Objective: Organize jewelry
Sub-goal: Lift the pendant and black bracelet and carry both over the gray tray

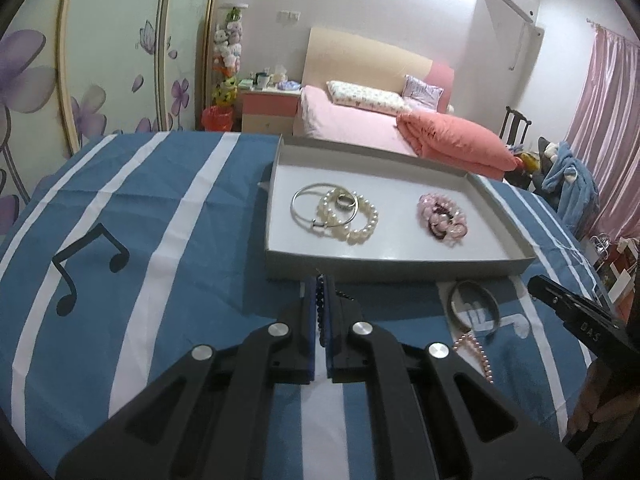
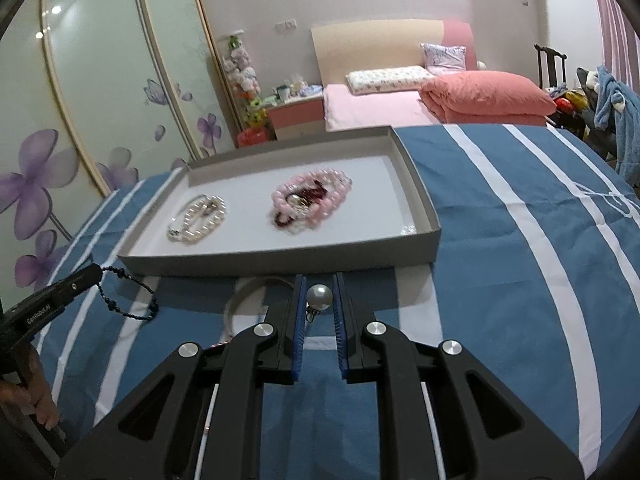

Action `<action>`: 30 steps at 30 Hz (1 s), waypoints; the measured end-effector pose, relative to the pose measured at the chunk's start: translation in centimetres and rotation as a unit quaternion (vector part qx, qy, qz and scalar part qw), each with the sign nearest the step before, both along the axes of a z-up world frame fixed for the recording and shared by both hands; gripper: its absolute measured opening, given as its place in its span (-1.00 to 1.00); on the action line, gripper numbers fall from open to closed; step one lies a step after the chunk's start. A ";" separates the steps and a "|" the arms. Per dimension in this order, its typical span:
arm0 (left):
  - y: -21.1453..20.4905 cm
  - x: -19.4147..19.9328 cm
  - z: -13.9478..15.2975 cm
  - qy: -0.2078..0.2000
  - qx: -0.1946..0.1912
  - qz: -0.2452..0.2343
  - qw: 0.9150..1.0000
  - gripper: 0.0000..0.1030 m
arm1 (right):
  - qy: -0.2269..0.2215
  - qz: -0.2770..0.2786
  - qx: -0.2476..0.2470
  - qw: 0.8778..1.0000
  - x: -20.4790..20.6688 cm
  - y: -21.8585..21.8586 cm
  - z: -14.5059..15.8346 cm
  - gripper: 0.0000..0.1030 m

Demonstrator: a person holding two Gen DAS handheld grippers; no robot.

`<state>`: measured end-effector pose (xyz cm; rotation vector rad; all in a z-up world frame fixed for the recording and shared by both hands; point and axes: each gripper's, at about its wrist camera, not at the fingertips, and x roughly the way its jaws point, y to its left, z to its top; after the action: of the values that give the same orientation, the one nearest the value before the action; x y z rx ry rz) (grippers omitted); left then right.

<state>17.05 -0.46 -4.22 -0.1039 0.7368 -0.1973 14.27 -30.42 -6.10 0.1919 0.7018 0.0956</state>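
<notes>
Two heaps of jewelry lie in the shallow grey tray (image 1: 400, 265): a silver bangle (image 1: 320, 204), white pearl bracelet (image 1: 352, 216) and ring on its left, pink bead bracelets (image 1: 442, 218) on its right. Before it on the striped worktop (image 1: 160, 208), the left gripper (image 1: 320, 280) fingers pinch a dark bead chain (image 2: 124, 292); the right gripper (image 2: 319, 280) fingers clamp a pearl pendant (image 2: 319, 298).

A blue tablecloth (image 1: 168, 216) with white stripes and a black music note (image 1: 90, 268) covered the table. Beyond its far edge stood a bed (image 2: 372, 110) with a folded coral quilt (image 2: 488, 96) and a floral pillow (image 2: 386, 76). A pink nightstand (image 1: 268, 110) stood beside the bed, a red bin (image 1: 217, 118) next to it. Wardrobe doors (image 2: 92, 92) carried purple flowers; pink curtains (image 1: 608, 128) hung at the far right.
</notes>
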 end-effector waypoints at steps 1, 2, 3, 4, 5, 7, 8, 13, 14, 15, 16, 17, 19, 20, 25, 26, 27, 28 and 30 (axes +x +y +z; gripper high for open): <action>-0.1 -0.2 0.2 -0.004 0.000 -0.001 1.000 -0.91 | -0.004 0.001 0.000 1.000 -0.2 0.2 0.1 -0.73; -0.3 -0.4 0.3 -0.008 0.000 -0.002 1.000 -0.91 | -0.010 0.003 0.000 1.000 -0.4 0.4 0.3 -0.73; -0.3 -0.5 0.4 -0.011 0.000 -0.002 1.000 -0.91 | -0.013 0.004 0.001 1.000 -0.4 0.6 0.5 -0.73; -0.4 -0.6 0.5 -0.016 0.000 -0.003 1.000 -0.91 | -0.018 0.006 0.000 1.000 -0.6 0.9 0.6 -0.73; -0.5 -0.8 0.7 -0.021 0.002 -0.003 1.000 -0.91 | -0.021 0.006 0.000 1.000 -0.7 1.0 0.8 -0.73; -0.6 -1.2 0.9 -0.029 0.004 -0.004 1.000 -0.91 | -0.029 0.009 0.000 1.000 -1.0 1.4 1.0 -0.73; -0.7 -1.4 1.1 -0.034 0.004 -0.004 0.999 -0.91 | -0.032 0.010 0.000 0.999 -1.1 1.5 1.1 -0.73; -1.0 -2.3 1.7 -0.054 0.007 -0.003 0.999 -0.91 | -0.051 0.014 -0.004 0.999 -1.6 2.2 1.7 -0.73; -1.0 -2.5 1.8 -0.057 0.007 -0.003 0.998 -0.91 | -0.054 0.014 -0.005 0.998 -1.8 2.4 1.8 -0.73; -1.1 -2.7 2.0 -0.063 0.009 -0.001 0.998 -0.91 | -0.058 0.015 -0.006 0.998 -1.9 2.5 1.9 -0.73; -1.1 -2.9 2.1 -0.067 0.010 0.000 0.998 -0.91 | -0.063 0.015 -0.008 0.998 -2.1 2.6 2.1 -0.73; -1.2 -3.1 2.2 -0.072 0.011 0.001 0.997 -0.91 | -0.068 0.015 -0.010 0.998 -2.2 2.7 2.2 -0.73; -1.2 -3.4 2.5 -0.079 0.012 0.002 0.997 -0.91 | -0.076 0.015 -0.012 0.997 -2.3 2.9 2.5 -0.73; -1.3 -3.6 2.6 -0.084 0.013 0.002 0.996 -0.91 | -0.080 0.015 -0.013 0.997 -2.5 3.0 2.7 -0.73; -1.7 -4.3 3.2 -0.102 0.020 0.005 0.995 -0.91 | -0.097 0.014 -0.018 0.995 -2.8 3.3 3.1 -0.73; -1.8 -4.3 3.3 -0.104 0.021 0.005 0.994 -0.91 | -0.100 0.014 -0.019 0.995 -2.9 3.3 3.2 -0.73; -1.9 -4.5 3.4 -0.108 0.022 0.006 0.994 -0.91 | -0.103 0.013 -0.019 0.994 -2.9 3.3 3.2 -0.73; -1.9 -4.6 3.6 -0.112 0.024 0.007 0.993 -0.91 | -0.106 0.013 -0.020 0.994 -3.0 3.4 3.3 -0.73; -1.9 -4.8 3.9 -0.119 0.026 0.009 0.992 -0.91 | -0.111 0.012 -0.021 0.993 -3.1 3.3 3.5 -0.73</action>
<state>12.26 -2.38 -0.37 -0.0364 0.5018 -0.1696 11.17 -27.09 -2.58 0.1302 0.4830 0.1225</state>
